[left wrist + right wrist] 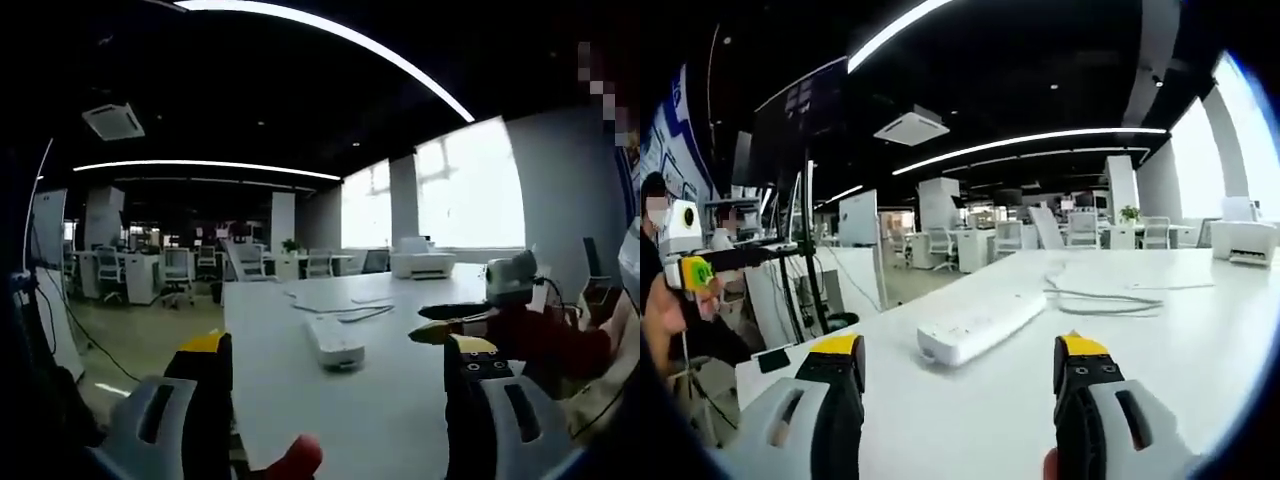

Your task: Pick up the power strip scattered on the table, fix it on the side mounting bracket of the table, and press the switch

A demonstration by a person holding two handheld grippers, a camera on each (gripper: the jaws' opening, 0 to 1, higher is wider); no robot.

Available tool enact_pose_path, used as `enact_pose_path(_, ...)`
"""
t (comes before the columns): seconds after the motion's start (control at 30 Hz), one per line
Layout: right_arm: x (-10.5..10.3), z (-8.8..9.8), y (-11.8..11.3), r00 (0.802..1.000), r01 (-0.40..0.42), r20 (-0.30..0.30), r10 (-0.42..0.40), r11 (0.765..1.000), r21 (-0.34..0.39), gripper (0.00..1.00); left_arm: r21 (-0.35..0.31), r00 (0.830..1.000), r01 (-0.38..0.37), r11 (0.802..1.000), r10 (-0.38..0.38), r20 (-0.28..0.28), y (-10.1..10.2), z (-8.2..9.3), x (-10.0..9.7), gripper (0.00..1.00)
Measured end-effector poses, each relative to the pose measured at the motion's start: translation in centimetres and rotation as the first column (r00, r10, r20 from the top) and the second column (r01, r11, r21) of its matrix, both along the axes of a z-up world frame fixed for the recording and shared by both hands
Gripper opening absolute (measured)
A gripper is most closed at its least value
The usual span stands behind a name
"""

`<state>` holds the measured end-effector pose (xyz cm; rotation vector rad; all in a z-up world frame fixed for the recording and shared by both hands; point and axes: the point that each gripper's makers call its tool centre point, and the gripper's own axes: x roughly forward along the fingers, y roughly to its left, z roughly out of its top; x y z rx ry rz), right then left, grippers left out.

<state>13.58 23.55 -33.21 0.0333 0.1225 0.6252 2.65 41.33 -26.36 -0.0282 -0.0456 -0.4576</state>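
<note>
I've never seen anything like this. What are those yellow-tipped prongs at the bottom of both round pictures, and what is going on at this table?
No robot here: a person holds a two-pronged claw in each hand, and each claw carries a fisheye camera looking along its prongs. One picture is the left claw view, the other the right claw view. Both claws are open and hold nothing. They face a white table in an office. On it lies a white power strip, its cord trailing behind. Farther back stands a white printer. In the left claw view, the other claw comes in from the right.
</note>
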Motion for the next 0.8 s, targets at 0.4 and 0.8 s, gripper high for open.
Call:
enact_pose_path(0.4, 1.9, -0.9, 2.6, 0.999, 0.026, -0.026, -0.027, 0.999, -0.03, 0.74, -0.006, 1.0, 0.005, 1.0, -0.004, 0.014, 0.1, 0.5, -0.3, 0.9)
enact_pose_path(0.8, 3.8, -2.7, 4.8, 0.997, 0.049, -0.058, -0.056, 0.992, -0.118, 0.74, -0.013, 1.0, 0.008, 1.0, -0.007, 0.02, 0.2, 0.7, -0.4, 0.9)
